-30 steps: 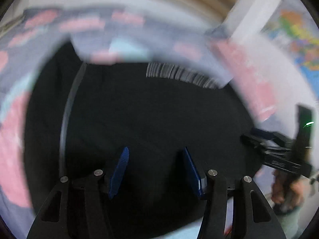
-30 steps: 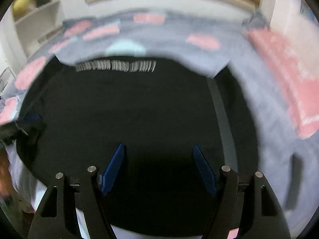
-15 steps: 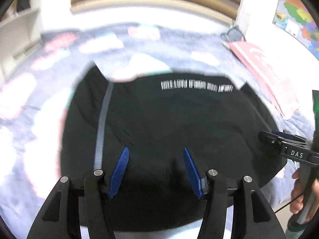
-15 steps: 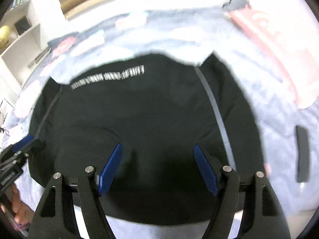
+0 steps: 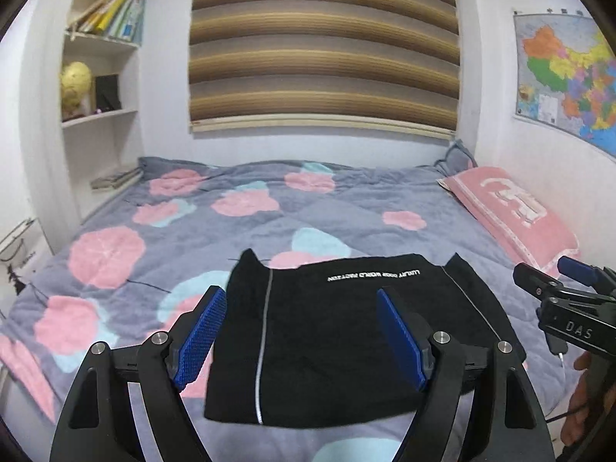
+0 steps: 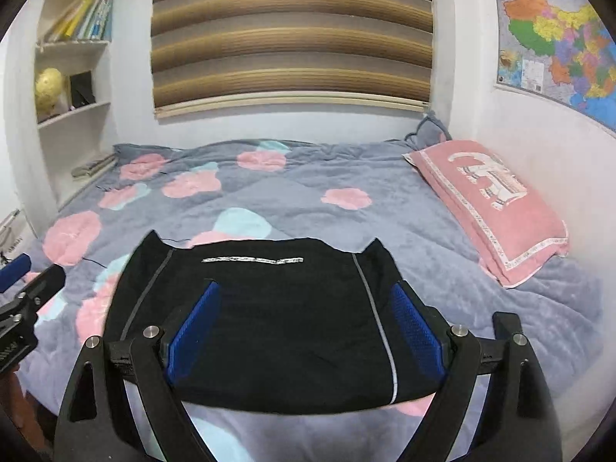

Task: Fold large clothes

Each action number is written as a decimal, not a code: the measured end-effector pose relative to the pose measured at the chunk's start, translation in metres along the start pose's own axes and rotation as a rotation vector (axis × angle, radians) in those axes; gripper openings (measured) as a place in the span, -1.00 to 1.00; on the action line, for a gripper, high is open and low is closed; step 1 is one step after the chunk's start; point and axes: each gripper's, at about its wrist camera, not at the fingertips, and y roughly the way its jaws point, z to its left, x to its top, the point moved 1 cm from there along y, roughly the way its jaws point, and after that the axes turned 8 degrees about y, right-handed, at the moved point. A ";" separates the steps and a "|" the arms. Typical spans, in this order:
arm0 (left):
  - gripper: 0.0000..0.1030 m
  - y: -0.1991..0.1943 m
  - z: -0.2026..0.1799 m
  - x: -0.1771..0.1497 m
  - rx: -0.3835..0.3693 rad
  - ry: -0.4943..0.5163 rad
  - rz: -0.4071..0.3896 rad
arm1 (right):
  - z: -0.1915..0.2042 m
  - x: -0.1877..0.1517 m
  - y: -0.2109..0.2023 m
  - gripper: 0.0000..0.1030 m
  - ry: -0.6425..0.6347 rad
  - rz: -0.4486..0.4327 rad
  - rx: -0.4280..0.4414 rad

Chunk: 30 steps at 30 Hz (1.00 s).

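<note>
Both grippers had lifted away from the folded black garment (image 5: 338, 338), which lay flat near the bed's (image 5: 346, 208) front edge. The left gripper (image 5: 304, 338) and right gripper (image 6: 304, 331) were opening, nothing between their fingers; this fold looked finished.

Light: soft, even and fairly bright indoors; its source cannot be told.
Shadows: faint, only a dim band under the black garment (image 5: 346, 331) ahead of the fingers.
Glare: none strong.
Sharpness: both views crisp, no motion blur.
Distortion: strong fisheye bending far from the gripper; black vignette in corners.
</note>
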 end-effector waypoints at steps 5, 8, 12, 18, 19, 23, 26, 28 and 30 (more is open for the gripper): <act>0.57 -0.006 0.006 0.000 0.017 0.005 -0.017 | 0.010 -0.002 -0.007 0.78 -0.018 -0.008 0.001; 0.57 -0.003 0.005 0.000 0.019 0.010 -0.022 | 0.013 -0.007 -0.002 0.78 -0.026 0.008 -0.003; 0.57 0.005 0.006 -0.001 0.018 0.002 -0.020 | 0.011 -0.012 0.014 0.78 -0.021 0.050 -0.007; 0.57 0.023 0.007 -0.006 0.017 -0.002 0.020 | 0.009 -0.018 0.030 0.78 -0.004 0.088 -0.010; 0.57 0.026 0.007 -0.007 0.016 -0.002 0.028 | 0.009 -0.019 0.032 0.78 -0.003 0.092 -0.010; 0.57 0.030 0.008 -0.009 0.000 0.001 0.045 | 0.008 -0.021 0.036 0.78 -0.004 0.107 -0.011; 0.57 0.033 0.005 -0.011 -0.001 0.006 0.059 | 0.007 -0.022 0.037 0.78 -0.005 0.113 -0.008; 0.57 0.035 0.005 -0.012 -0.006 0.011 0.067 | 0.006 -0.021 0.038 0.78 -0.006 0.113 -0.008; 0.57 0.036 0.003 -0.013 -0.011 0.015 0.074 | 0.006 -0.022 0.038 0.78 -0.007 0.114 -0.007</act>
